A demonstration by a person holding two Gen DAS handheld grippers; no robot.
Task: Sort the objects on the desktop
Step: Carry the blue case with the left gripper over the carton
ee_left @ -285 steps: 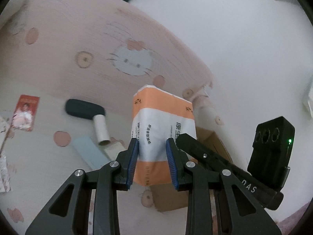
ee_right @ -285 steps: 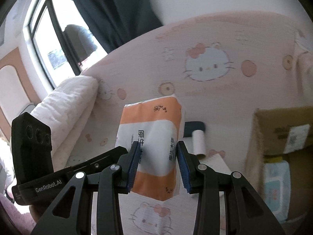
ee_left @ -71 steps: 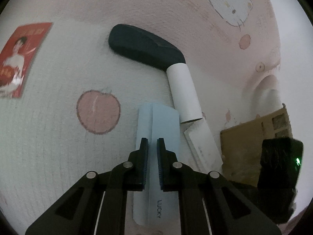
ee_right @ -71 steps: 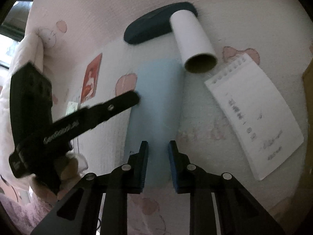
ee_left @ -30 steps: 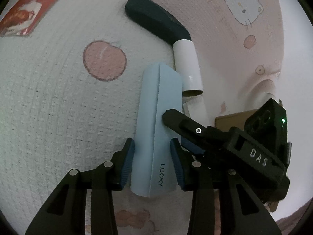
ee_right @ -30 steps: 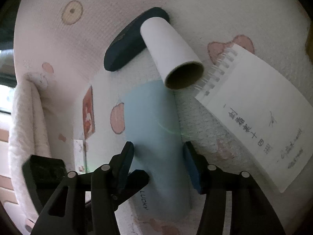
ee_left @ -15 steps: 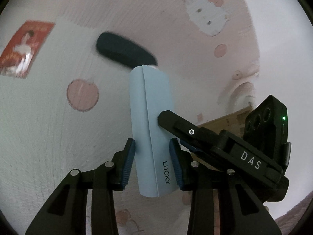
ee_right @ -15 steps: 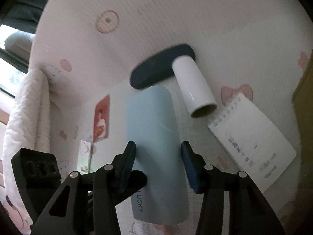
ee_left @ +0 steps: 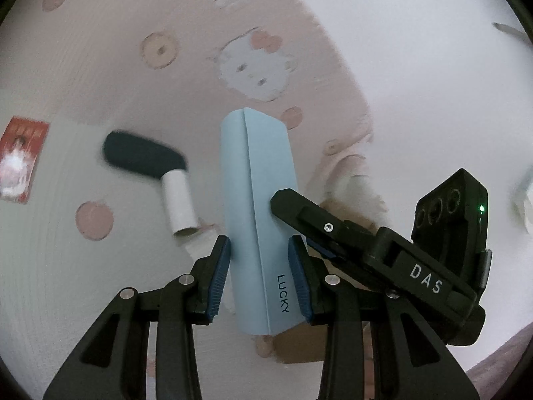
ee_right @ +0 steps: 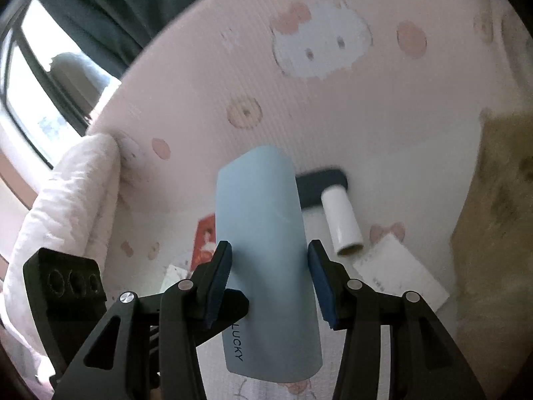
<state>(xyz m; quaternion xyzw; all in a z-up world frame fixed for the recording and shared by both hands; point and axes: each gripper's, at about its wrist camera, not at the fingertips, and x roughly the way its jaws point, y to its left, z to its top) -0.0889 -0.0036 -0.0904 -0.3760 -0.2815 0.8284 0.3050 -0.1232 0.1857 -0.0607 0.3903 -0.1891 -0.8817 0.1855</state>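
Note:
A light blue case marked LUCKY (ee_left: 260, 220) is held off the bedding by both grippers. My left gripper (ee_left: 261, 275) is shut on its near end across the sides. My right gripper (ee_right: 269, 276) is shut on the same case (ee_right: 266, 243), and its black body shows in the left wrist view (ee_left: 383, 253). The left gripper's body shows in the right wrist view (ee_right: 66, 286). On the bedding lie a dark glasses case (ee_left: 143, 155), a white cardboard tube (ee_left: 180, 200) and a white notepad (ee_right: 399, 276).
A brown cardboard box (ee_right: 499, 220) stands at the right on the Hello Kitty bedding (ee_left: 253, 70). A red card (ee_left: 21, 163) lies at the far left. A white rolled duvet (ee_right: 66, 193) and a window (ee_right: 50, 66) are at the left.
Both grippers have lifted the blue case off the bedding and raised it. The tube, dark case and notepad stayed where they lay and now look farther away.

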